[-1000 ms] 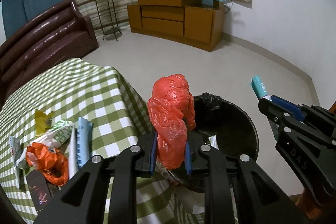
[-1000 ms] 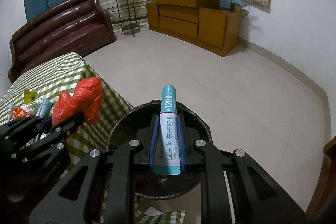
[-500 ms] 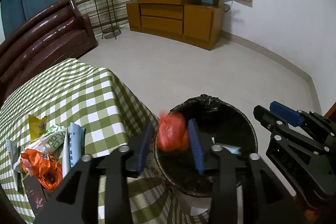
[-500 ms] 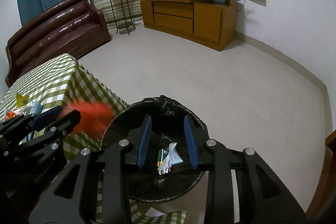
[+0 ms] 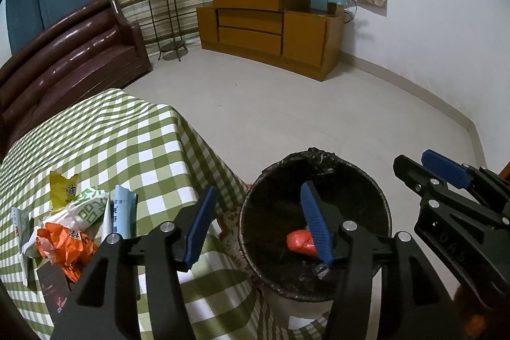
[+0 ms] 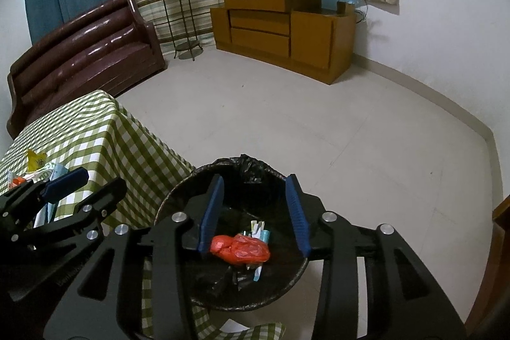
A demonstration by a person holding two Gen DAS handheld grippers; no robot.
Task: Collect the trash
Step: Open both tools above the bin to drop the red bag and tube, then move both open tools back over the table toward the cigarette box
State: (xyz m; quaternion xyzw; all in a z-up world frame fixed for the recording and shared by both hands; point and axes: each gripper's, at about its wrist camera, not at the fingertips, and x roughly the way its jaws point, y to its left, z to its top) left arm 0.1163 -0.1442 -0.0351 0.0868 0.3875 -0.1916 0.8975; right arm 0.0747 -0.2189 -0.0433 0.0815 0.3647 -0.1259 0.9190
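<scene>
Right wrist: red bag [image 6: 239, 248] in bin [image 6: 178, 196], possibly atop wrappers; right gripper [image 6: 253, 214] spread.

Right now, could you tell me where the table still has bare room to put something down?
The checked tablecloth is bare from its far corner towards the sofa, down to the wrappers. The wrapper pile crowds the near-left part. The bin beside the table already holds the red bag.

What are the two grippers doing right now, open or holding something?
Left gripper: open, holding nothing.
Right gripper: open, holding nothing, above the trash bin.
</scene>
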